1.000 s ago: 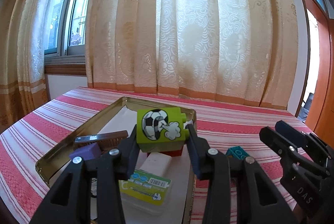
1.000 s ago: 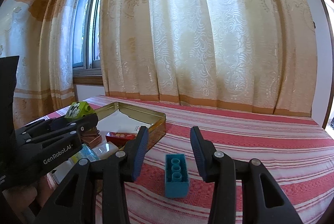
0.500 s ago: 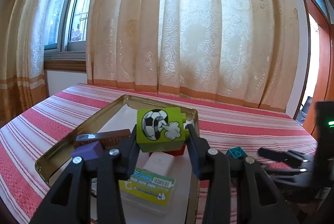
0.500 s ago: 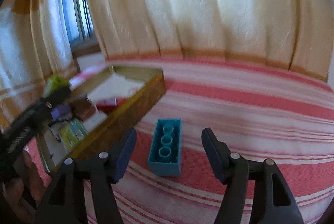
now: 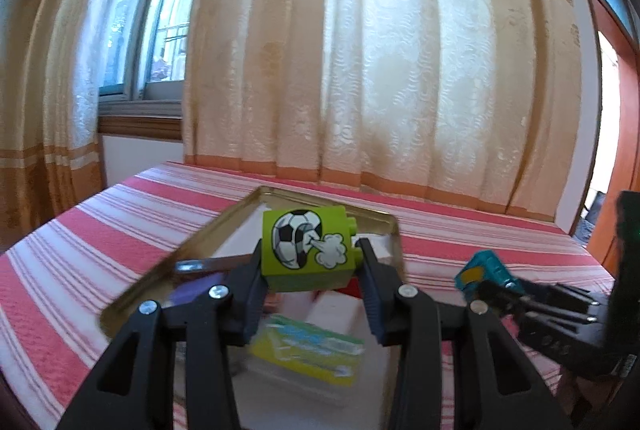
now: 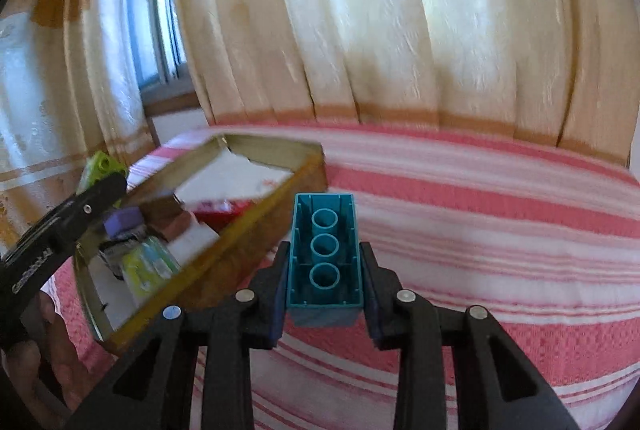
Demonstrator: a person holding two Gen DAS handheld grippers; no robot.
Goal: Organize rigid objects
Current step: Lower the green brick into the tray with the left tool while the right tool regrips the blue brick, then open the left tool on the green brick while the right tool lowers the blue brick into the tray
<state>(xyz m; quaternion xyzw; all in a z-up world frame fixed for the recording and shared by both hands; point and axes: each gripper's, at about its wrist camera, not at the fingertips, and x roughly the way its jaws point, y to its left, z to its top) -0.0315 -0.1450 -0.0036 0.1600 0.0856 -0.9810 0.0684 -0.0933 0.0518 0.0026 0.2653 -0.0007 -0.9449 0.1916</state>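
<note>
Left wrist view: the left gripper (image 5: 310, 272) is closed on a lime-green plastic toy brick printed with a football (image 5: 306, 249), pinched by its two sides and held in the air above a shallow gold-coloured metal tin (image 5: 200, 244). The tin rests on a red-and-white striped cloth (image 5: 80, 242) and already contains a yellow-green labelled packet (image 5: 308, 348), a white block (image 5: 336, 312), something purple (image 5: 192, 294) and a dark brown bar (image 5: 208, 264). At the right edge, the right gripper (image 5: 486, 292) carries a teal plastic brick (image 5: 484, 270). The tin's contents are blurred. Judged risk: the green brick sits near the fingertips, so a tilt or loosened squeeze could let it drop onto the crowded items and bounce out.

Right wrist view: the right gripper (image 6: 324, 284) is clamped on the long teal brick (image 6: 325, 254), hollow underside facing up, showing three round tubes. It is beside the tin's (image 6: 240, 242) near gold wall, over the striped cloth (image 6: 500, 230). The left gripper (image 6: 92, 197) and green brick (image 6: 102, 165) are at the far left, above the tin. Judged risks: swinging the teal brick in low could strike the tin's wall and shove it; both tools heading for the same tin could collide; smooth plastic sides may slip.
</note>
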